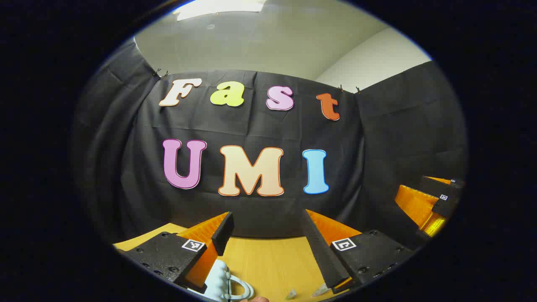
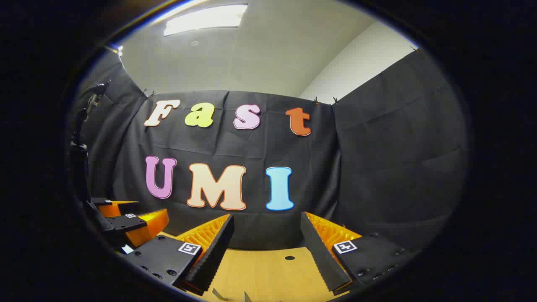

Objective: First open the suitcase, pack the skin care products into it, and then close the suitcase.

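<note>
2 grippers point(image 1: 268, 235) point(image 2: 266, 237), 1 table point(image 1: 272, 260), 1 pale handled item point(image 1: 228, 285)

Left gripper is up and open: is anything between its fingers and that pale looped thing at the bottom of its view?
Nothing visible blocks it. The left gripper is open, with bare wooden table in the gap. The pale looped item lies low beside its left finger, partly cut off. I cannot tell what it is.

Ahead: bare worktop point(image 2: 268, 272), open up to the black cloth wall point(image 2: 251, 147).
Low left: pale handled thing point(image 1: 224, 285) just beside left gripper point(image 1: 268, 247).
Right side: right gripper point(image 1: 432, 201) nearby.
</note>
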Action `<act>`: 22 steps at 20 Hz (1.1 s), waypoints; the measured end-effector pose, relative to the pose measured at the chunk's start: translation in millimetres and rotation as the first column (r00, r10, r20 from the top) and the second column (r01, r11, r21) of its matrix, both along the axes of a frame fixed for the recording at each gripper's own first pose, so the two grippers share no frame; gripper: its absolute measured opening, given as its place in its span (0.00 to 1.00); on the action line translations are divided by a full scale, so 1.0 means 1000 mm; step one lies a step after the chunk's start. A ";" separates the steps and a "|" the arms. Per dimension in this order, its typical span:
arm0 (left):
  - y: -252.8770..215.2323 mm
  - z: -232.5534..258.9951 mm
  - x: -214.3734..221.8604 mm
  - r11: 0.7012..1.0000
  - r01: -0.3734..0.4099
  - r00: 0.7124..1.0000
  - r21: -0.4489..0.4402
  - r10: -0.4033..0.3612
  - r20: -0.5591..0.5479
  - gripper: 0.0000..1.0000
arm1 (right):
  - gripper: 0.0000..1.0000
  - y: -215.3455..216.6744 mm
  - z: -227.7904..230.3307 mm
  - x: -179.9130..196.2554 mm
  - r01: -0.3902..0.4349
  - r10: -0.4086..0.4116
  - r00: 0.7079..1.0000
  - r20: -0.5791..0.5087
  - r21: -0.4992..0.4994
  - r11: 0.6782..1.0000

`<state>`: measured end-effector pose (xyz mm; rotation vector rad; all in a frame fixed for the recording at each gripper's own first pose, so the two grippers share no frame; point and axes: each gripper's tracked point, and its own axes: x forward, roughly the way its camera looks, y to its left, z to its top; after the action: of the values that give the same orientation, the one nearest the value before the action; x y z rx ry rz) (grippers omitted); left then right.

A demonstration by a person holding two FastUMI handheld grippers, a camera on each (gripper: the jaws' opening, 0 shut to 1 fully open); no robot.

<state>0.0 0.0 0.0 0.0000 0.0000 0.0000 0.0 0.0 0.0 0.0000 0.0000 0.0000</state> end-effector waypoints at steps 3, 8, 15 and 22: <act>-0.001 -0.002 -0.002 1.000 -0.012 1.000 0.019 0.012 -0.010 0.94 | 0.98 -0.002 -0.003 0.000 -0.013 0.013 1.000 -0.007 -0.009 1.000; -0.001 -0.008 -0.001 0.999 -0.038 0.999 0.030 0.039 -0.015 0.94 | 0.98 -0.006 -0.011 0.004 -0.035 0.034 0.999 -0.027 -0.010 0.999; -0.010 -0.018 0.007 0.994 -0.088 0.995 0.057 0.090 -0.032 0.94 | 0.98 -0.024 -0.022 0.025 -0.092 0.092 0.995 -0.030 0.003 0.996; -0.025 -0.036 0.001 0.985 -0.162 0.985 0.063 0.165 -0.050 0.94 | 0.98 -0.050 -0.042 0.043 -0.137 0.139 0.990 -0.031 0.067 0.988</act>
<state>0.8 -24.7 -36.4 0.0584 0.0547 0.1644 43.3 -49.7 -42.5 0.0648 0.0359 0.1389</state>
